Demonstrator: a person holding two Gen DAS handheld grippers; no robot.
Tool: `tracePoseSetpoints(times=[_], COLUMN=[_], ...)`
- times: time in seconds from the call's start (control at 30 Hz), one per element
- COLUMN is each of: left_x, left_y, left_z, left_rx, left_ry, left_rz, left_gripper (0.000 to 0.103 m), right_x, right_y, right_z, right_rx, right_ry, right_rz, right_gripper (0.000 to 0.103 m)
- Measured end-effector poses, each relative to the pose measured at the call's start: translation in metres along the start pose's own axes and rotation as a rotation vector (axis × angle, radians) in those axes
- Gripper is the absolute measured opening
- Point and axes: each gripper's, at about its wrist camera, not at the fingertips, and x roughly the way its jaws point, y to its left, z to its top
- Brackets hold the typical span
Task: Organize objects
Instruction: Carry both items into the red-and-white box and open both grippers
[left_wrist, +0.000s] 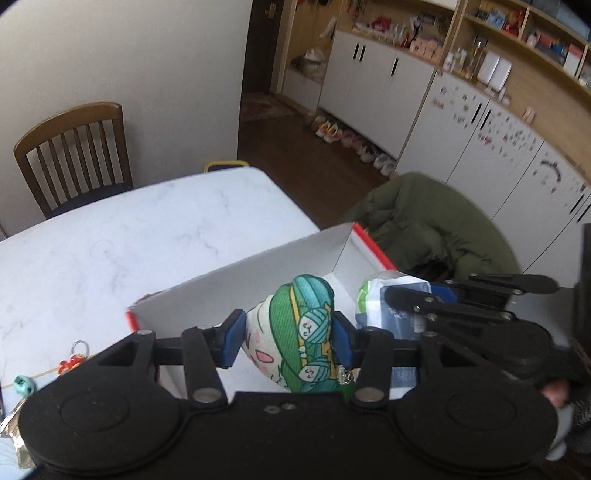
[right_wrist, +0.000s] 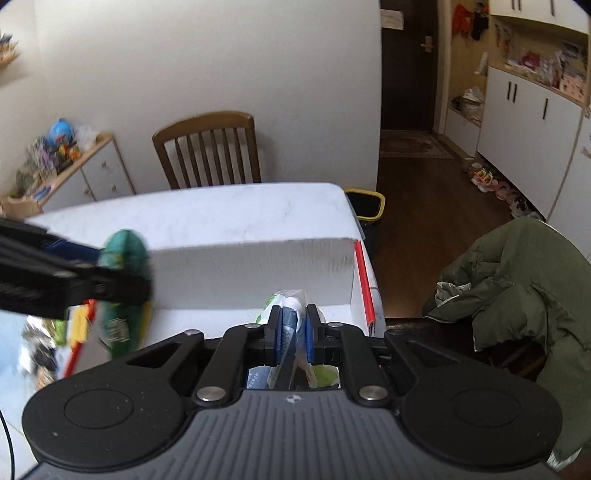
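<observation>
Two grippers, both loaded, both over the open white box (left_wrist: 258, 273). Left gripper (left_wrist: 286, 341): jaws closed on a stuffed pouch (left_wrist: 295, 336) printed with green and teal yarn balls, held upright between the blue pads (left_wrist: 233, 341), above the box's inside near its left end. Right gripper (right_wrist: 291, 334): jaws narrow, pinching a blue-and-white plastic packet (right_wrist: 290, 332) with green print, at the right end of the box interior; whether the packet touches the box floor, cannot tell. In the left wrist view the right gripper (left_wrist: 391, 295) comes in from the right, just beside the pouch. In the right wrist view the left gripper and pouch (right_wrist: 125, 258) are blurred at left.

Box has red outer edges (right_wrist: 360, 277) and sits on the white marble-look desk (left_wrist: 129, 236), at its near right corner. Small keychain charms (left_wrist: 72, 360) lie on the desk left of the box, apart from it. Wooden chair (right_wrist: 210, 147) at the desk's far side. Green jacket (right_wrist: 517, 280) draped on a seat right of the desk. Yellow-rimmed bin (right_wrist: 365, 206) on the floor past the desk's far corner.
</observation>
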Motion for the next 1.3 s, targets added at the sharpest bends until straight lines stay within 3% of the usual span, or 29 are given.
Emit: tracePoseSetpoints(times=[0.4, 1.03, 1.13, 1.2, 1.27, 1.3], left_x=[0.096, 0.158, 0.159, 0.157, 0.154, 0.151], left_y=[-0.011, -0.014, -0.015, -0.015, -0.015, -0.014], left_z=[-0.005, -0.001, 0.0, 0.0, 0.001, 0.001], left_rx=[0.067, 0.088, 0.088, 0.079, 0.072, 0.071], left_ry=[0.153, 0.231, 0.228, 0.221, 0.205, 0.198], left_rz=[0.065, 0.106, 0.105, 0.101, 0.103, 0.106], left_gripper=[0.048, 0.05, 0.053, 0.061, 0.078, 0.078], right_x=[0.04, 0.064, 0.064, 0.063, 0.063, 0.062], right_y=[0.001, 0.003, 0.004, 0.003, 0.004, 0.004], right_z=[-0.019, -0.027, -0.027, -0.027, -0.027, -0.027], right_rx=[-0.104, -0.143, -0.149, -0.15, -0.152, -0.155], right_ry=[0.072, 0.129, 0.128, 0.127, 0.13, 0.129], right_rz=[0.018, 0.019, 0.03, 0.036, 0.034, 0.033], right_gripper=[0.011, 0.013, 0.016, 0.016, 0.017, 0.018])
